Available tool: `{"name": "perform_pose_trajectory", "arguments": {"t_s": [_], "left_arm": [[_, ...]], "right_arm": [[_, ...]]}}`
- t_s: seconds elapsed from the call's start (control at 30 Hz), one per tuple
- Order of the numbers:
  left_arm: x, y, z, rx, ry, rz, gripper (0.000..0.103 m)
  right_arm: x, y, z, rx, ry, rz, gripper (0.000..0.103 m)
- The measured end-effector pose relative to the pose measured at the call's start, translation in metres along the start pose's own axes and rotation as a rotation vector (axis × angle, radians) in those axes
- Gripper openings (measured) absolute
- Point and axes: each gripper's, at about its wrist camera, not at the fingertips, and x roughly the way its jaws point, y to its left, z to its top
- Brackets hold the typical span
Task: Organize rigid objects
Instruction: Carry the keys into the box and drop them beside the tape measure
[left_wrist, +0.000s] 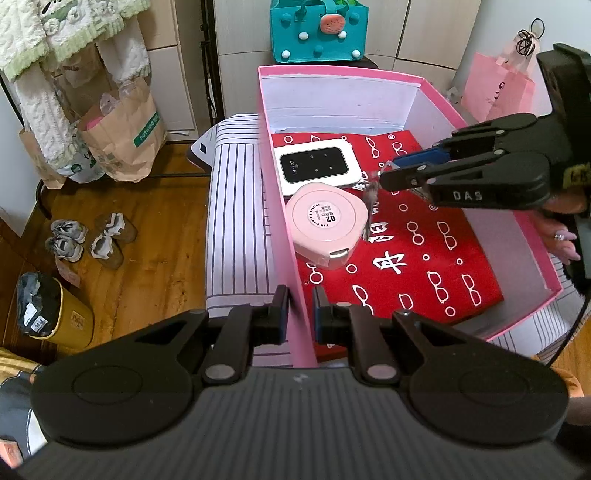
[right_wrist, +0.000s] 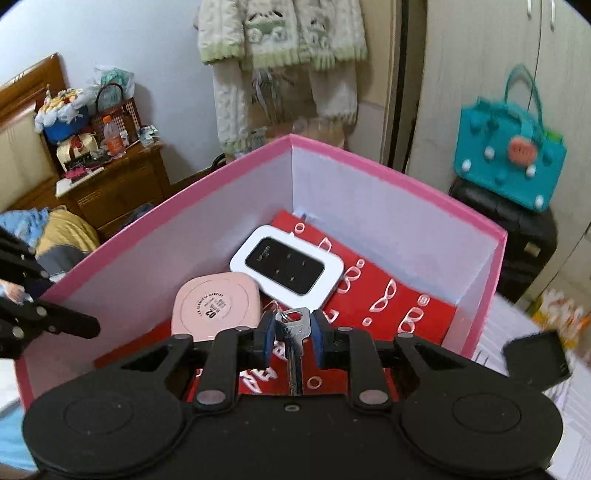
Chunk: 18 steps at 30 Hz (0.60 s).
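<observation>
Left tongs (left_wrist: 300, 308) clamp pink box (left_wrist: 282, 221) wall; striped bed (left_wrist: 236, 206), wood floor (left_wrist: 147, 236) left of them. Right tongs (right_wrist: 291, 334) grip key (right_wrist: 293, 332) above pink case (right_wrist: 214, 310), wifi router (right_wrist: 286, 269), red cloth (right_wrist: 399, 314) inside.

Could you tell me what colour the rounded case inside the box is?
Pale pink, clearest in the left wrist view: the rounded case.

A teal felt bag (left_wrist: 318, 31) stands behind, on a black case (right_wrist: 506, 236). Brown paper bags (left_wrist: 125, 136) and shoes (left_wrist: 90, 240) occupy the wooden floor (left_wrist: 155, 229). A knitted garment (right_wrist: 280, 48) hangs above.
</observation>
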Motion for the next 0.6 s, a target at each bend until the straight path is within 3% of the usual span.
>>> {"name": "perform_pose_trajectory", "arguments": {"t_s": [0.13,0.3,0.43,0.6], "left_arm": [[0.0,0.0,0.0,-0.012,0.002,0.002,0.011],[0.0,-0.001,0.001,-0.015,0.009,0.015,0.011],[0.002,-0.007,0.005,0.011,0.025,0.04,0.011],[0.001,-0.01,0.006,-0.003,0.039,0.065,0.011]], "right_arm": [[-0.017,-0.022,-0.001,0.172,0.003,0.151,0.026],[-0.068,-0.037,-0.016,0.222,-0.088,0.175,0.027],[-0.113,-0.054,-0.039,0.256,-0.132,0.148,0.03],[-0.154,-0.081,-0.08,0.281,-0.141,0.015,0.035]]}}
